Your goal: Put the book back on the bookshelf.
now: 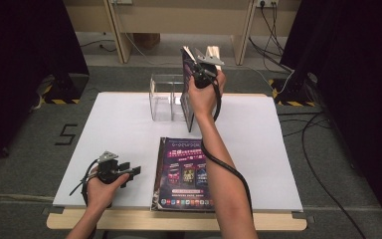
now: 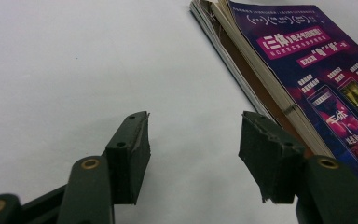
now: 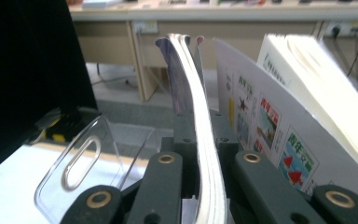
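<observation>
the right gripper [image 1: 202, 67] is pinching a thin book [image 3: 205, 140] upright beside the clear holder [image 1: 166, 97], likely to stand it inside. the left gripper [image 1: 129, 172] is resting on the tabletop [image 1: 119, 124], fingers [image 2: 130, 154] apart.

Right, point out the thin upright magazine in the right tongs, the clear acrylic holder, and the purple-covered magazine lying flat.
thin upright magazine [image 3: 205, 140], right gripper view, page edge.
clear acrylic holder [image 1: 161, 97], high view, front wall.
purple-covered magazine [image 1: 185, 172], high view, cover middle.

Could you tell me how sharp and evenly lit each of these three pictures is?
High view: table bright, sides dark. Left gripper view: left gripper sharp, magazine stack softens farther off. Right gripper view: right gripper and held magazine blurred up close, black curtain featureless.
</observation>
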The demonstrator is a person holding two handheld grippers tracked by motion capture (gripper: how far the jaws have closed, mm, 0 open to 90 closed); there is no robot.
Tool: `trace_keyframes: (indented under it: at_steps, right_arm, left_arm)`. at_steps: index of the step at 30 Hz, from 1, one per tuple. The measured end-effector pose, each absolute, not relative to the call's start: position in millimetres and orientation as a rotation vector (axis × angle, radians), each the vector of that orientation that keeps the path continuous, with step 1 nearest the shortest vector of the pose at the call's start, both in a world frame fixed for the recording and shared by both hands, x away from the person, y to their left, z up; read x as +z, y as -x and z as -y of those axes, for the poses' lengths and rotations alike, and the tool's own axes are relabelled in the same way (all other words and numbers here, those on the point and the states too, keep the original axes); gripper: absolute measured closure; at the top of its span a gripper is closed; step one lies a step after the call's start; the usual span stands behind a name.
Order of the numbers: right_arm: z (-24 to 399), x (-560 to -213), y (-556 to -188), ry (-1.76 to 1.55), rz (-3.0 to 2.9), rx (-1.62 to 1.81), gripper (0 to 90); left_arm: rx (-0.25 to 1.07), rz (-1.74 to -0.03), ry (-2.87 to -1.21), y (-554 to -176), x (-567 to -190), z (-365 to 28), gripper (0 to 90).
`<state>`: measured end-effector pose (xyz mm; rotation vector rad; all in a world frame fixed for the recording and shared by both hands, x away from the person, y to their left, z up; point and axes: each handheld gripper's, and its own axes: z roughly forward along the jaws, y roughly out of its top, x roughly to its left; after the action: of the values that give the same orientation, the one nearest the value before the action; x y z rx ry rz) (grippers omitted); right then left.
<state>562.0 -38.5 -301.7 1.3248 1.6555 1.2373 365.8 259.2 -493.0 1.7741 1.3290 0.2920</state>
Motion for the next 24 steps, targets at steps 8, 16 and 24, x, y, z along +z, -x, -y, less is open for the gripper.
trace_keyframes:
  at_steps: [8,16,24]
  right_arm:
    - [33,-305,-564,-1.295,-1.601,1.237,84.5]
    - [32,-312,-565,-1.292,-1.576,1.223,84.3]
    - [34,-313,-565,-1.298,-1.583,1.217,79.2]
  left_arm:
    - [0.29,-1.333,-1.771,-365,-493,-260,41.9]
    - [0.291,-1.33,-1.772,-365,-492,-260,42.0]
    - [0.289,-1.321,-1.777,-365,-493,-259,42.0]
